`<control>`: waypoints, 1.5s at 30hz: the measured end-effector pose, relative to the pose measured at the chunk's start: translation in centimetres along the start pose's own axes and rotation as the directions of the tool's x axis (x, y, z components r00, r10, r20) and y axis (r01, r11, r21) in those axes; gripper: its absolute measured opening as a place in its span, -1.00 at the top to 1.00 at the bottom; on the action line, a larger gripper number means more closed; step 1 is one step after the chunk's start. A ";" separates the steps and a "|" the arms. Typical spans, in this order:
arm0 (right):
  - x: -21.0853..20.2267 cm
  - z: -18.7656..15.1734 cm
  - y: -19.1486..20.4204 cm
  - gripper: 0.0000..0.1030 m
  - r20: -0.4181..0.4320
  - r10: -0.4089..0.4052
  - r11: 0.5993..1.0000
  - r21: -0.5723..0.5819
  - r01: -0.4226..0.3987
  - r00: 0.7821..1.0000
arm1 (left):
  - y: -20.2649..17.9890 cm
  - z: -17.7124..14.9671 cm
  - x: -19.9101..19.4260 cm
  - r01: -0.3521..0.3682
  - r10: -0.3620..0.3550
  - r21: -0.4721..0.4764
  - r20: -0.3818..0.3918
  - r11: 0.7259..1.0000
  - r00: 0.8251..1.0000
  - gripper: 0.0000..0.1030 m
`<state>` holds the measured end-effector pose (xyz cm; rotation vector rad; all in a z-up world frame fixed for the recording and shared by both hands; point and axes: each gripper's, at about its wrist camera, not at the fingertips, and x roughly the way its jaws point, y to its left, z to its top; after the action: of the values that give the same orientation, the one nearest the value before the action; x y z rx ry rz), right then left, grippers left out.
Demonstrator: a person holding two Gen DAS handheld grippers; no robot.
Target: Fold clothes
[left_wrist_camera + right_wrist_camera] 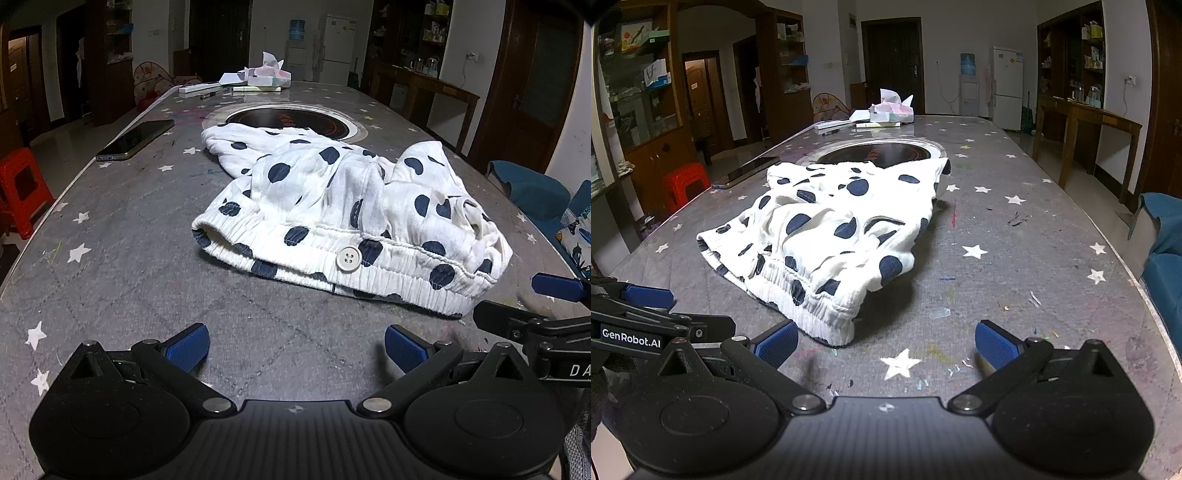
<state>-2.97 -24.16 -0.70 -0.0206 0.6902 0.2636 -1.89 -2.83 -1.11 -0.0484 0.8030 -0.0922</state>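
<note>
White shorts with dark blue dots (343,206) lie crumpled on the grey star-patterned table (129,236). Their elastic waistband with a white button (348,259) faces me. My left gripper (295,347) is open and empty, just short of the waistband. The shorts also show in the right wrist view (834,236). My right gripper (886,347) is open and empty, near the waistband's right corner. The right gripper's fingers (554,288) show at the left wrist view's right edge. The left gripper's fingers (646,297) show at the right wrist view's left edge.
A round black cooktop (284,118) is set into the table behind the shorts. A phone (136,138) lies at the left. A tissue box and papers (258,77) sit at the far end. A red stool (22,184) stands left, blue chairs (532,192) right.
</note>
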 end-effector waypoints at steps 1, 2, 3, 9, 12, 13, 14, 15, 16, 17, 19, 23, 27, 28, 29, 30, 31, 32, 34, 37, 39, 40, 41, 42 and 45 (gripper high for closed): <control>0.0 0.0 0.0 -1.00 0.000 0.000 1.000 0.000 0.000 1.000 | 0.0 0.1 0.0 0.000 0.000 0.001 0.000 1.000 1.000 -1.00; 0.1 0.1 0.0 -1.00 -0.001 0.000 1.000 0.001 0.000 1.000 | 0.0 0.1 0.1 0.001 -0.001 0.002 0.000 1.000 1.000 -1.00; 0.1 0.1 -0.1 -1.00 -0.001 0.000 1.000 0.001 0.000 1.000 | -0.1 0.2 0.1 0.001 -0.001 0.003 0.000 1.000 1.000 -1.00; 0.3 0.4 -0.2 -1.00 -0.001 -0.001 1.000 0.003 0.001 1.000 | -0.2 0.7 0.5 0.003 -0.003 0.007 -0.001 1.000 1.000 -1.00; 0.4 0.6 -0.1 -1.00 0.002 -0.002 1.000 0.002 0.002 1.000 | -0.2 0.9 0.6 0.004 -0.004 0.009 -0.001 1.000 1.000 -1.00; 0.4 0.7 -0.1 -1.00 0.003 -0.003 1.000 0.002 0.003 1.000 | -0.2 1.0 0.6 0.004 -0.004 0.011 0.000 1.000 1.000 -1.00; 0.4 0.8 -0.1 -1.00 0.004 -0.002 1.000 0.002 0.002 1.000 | -0.2 1.1 0.6 0.004 -0.004 0.013 0.001 1.000 1.000 -1.00; 0.4 0.9 -0.1 -1.00 0.005 -0.001 1.000 0.002 0.001 1.000 | -0.2 1.2 0.6 0.004 -0.005 0.014 0.001 1.000 1.000 -1.00; 0.4 1.0 -0.1 -1.00 0.007 0.000 1.000 0.002 0.000 1.000 | -0.2 1.3 0.6 0.005 -0.005 0.016 0.003 1.000 1.000 -1.00; 0.4 1.1 -0.1 -1.00 0.010 0.000 1.000 0.002 0.000 1.000 | -0.2 1.5 0.7 0.004 -0.005 0.017 0.004 1.000 1.000 -1.00; 0.4 1.3 -0.2 -1.00 0.014 0.003 1.000 0.002 -0.003 1.000 | -0.1 1.7 0.7 0.004 -0.004 0.020 0.008 1.000 1.000 -1.00; 0.3 1.8 -0.2 -1.00 0.025 0.006 1.000 0.002 -0.006 1.000 | 0.1 2.4 0.6 -0.005 0.005 0.027 0.019 1.000 1.000 -1.00; 0.1 2.4 -0.4 -1.00 0.040 0.011 1.000 0.007 -0.011 0.999 | 0.7 3.3 0.2 -0.009 0.008 0.033 0.040 0.999 0.999 -1.00; 0.1 2.6 -0.5 -1.00 0.043 0.011 1.000 0.008 -0.011 0.999 | 1.0 3.6 0.1 -0.010 0.009 0.033 0.047 0.999 0.999 -1.00; 0.1 2.7 -0.6 -1.00 0.046 0.013 1.000 0.012 -0.013 0.999 | 1.2 4.0 0.1 -0.014 0.012 0.033 0.055 0.999 0.998 -1.00; 0.2 2.9 -0.7 -1.00 0.048 0.016 1.000 0.017 -0.017 0.999 | 1.5 4.4 0.2 -0.021 0.018 0.032 0.064 0.999 0.998 -1.00; 0.3 3.0 -0.8 -0.99 0.050 0.019 1.000 0.022 -0.020 0.999 | 1.7 4.9 0.3 -0.027 0.025 0.031 0.072 0.999 0.997 -1.00; 0.3 3.1 -0.9 -0.99 0.052 0.021 0.999 0.027 -0.023 0.998 | 2.0 5.3 0.4 -0.034 0.031 0.030 0.081 0.999 0.996 -1.00; 0.6 3.4 -1.1 -0.96 0.046 0.036 0.998 0.043 -0.038 0.998 | 2.6 6.2 0.5 -0.047 0.044 0.028 0.098 0.999 0.994 -1.00; 1.1 3.7 -1.5 -0.84 0.036 0.060 0.996 0.070 -0.062 0.998 | 3.5 7.5 1.4 -0.063 0.059 0.025 0.114 0.998 0.992 -1.00; 1.4 3.8 -1.9 -0.78 0.030 0.079 0.992 0.096 -0.081 0.996 | 4.2 8.2 2.5 -0.059 0.056 0.020 0.102 0.998 0.993 -0.98; 1.6 3.8 -2.1 -0.74 0.025 0.091 0.990 0.110 -0.093 0.996 | 4.5 8.6 3.1 -0.057 0.055 0.017 0.092 0.998 0.994 -0.97; 1.8 3.8 -2.3 -0.69 0.019 0.104 0.987 0.123 -0.106 0.994 | 4.8 8.8 3.6 -0.053 0.052 0.014 0.081 0.998 0.995 -0.95; 2.0 3.8 -2.5 -0.67 0.014 0.118 0.983 0.137 -0.118 0.993 | 5.0 8.8 4.2 -0.046 0.045 0.013 0.067 0.999 0.997 -0.90; 2.5 3.7 -2.8 -0.53 -0.002 0.147 0.977 0.158 -0.145 0.989 | 5.7 9.0 5.7 -0.024 0.024 0.007 0.026 1.000 0.999 -0.78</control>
<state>1.88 -25.89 0.41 0.1803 0.7258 0.3490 8.92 2.32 0.59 -0.0325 0.7770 -0.0715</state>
